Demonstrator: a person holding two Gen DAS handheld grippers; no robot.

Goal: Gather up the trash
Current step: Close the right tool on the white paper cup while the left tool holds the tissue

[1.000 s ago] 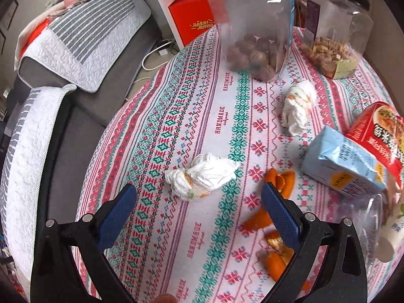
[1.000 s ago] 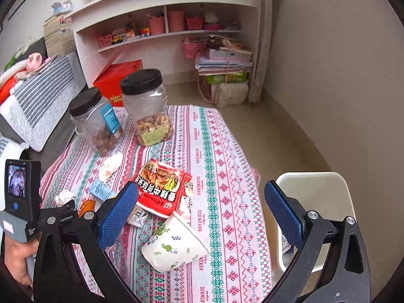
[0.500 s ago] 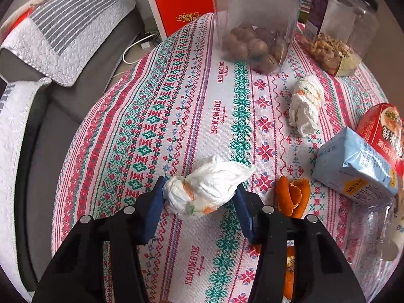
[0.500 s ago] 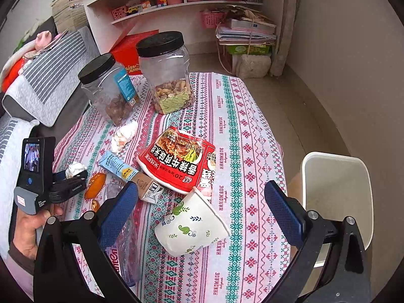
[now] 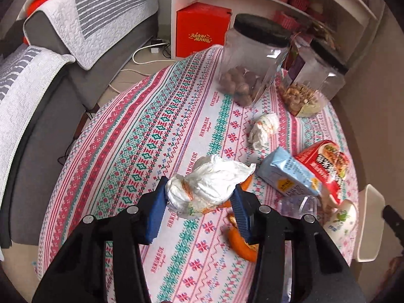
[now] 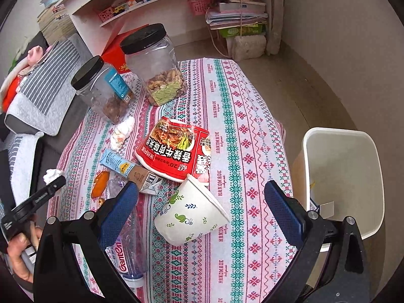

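— Jaws? Left gripper [image 5: 199, 203] has just closed on the crumpled tissue [image 5: 209, 184], lifted off the counter [image 5: 141, 136].
— Right?
— Right gripper [image 6: 202, 207] gapes empty above the paper cup [image 6: 192, 217].

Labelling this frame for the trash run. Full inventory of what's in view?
crumpled tissue: 1, white, in left claw
second tissue wad: 1, white, near the jars
orange peel: several pieces, orange, tablecloth
carton: 1, light blue, lying flat
noodle wrapper: 1, red, table centre
paper cup: 1, white with green print, tipped over
plastic bottle: 1, clear, lying down
jars: 2, clear with black lids, far end
bin: 1, white, beside table
left claw: blue pads, has just closed on tissue
right claw: blue pads, open over the cup
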